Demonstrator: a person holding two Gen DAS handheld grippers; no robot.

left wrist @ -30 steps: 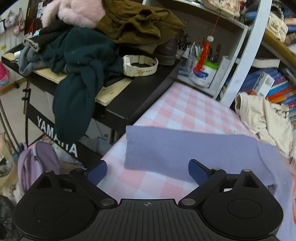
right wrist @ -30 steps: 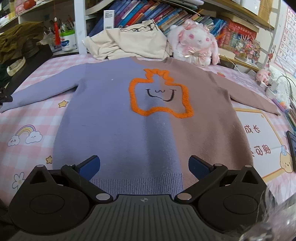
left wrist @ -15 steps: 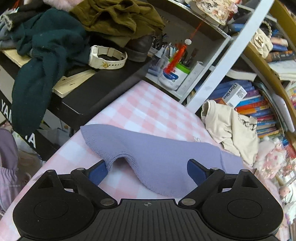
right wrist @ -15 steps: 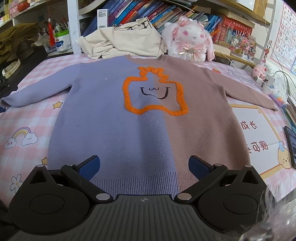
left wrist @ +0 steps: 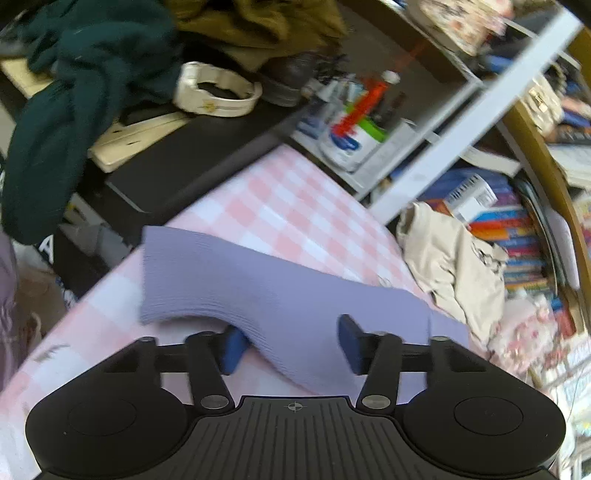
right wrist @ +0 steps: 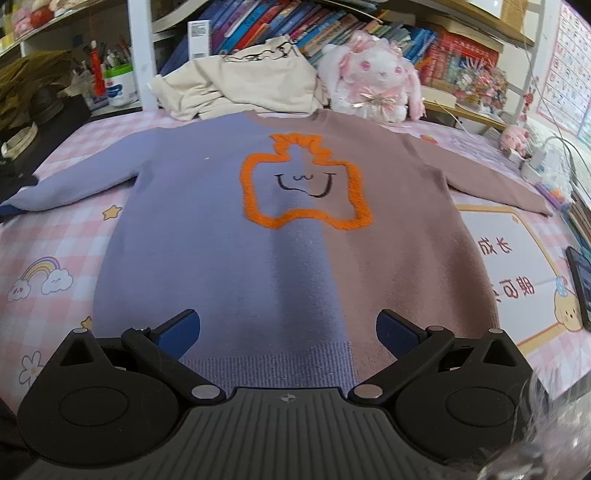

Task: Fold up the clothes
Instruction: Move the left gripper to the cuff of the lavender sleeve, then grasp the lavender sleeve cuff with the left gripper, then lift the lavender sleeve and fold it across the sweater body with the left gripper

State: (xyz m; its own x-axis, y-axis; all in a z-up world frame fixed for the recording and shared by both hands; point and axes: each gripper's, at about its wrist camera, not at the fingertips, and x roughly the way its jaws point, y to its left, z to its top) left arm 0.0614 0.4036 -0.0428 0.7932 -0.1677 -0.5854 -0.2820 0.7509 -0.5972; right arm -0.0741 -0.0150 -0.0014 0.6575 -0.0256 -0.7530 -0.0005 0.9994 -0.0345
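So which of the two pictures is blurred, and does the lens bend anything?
The left wrist view is smeared by motion: the purple sleeve, white watch and shelf clutter are soft, while the left gripper stays sharp. The right wrist view is crisp; its fisheye bows the sweater and bookshelf, and the bottom right corner shows a hazy glare.

Each gripper is built the same. The left gripper (left wrist: 293, 345) and the right gripper (right wrist: 288, 330) are formed of matte black plastic, with a ribbed central plate marked by a small white crosshair. Two rounded housings with circular recesses flank the plate. Black linkage arms are pinned by silver screws, and the jaws are tipped with dark blue pads.
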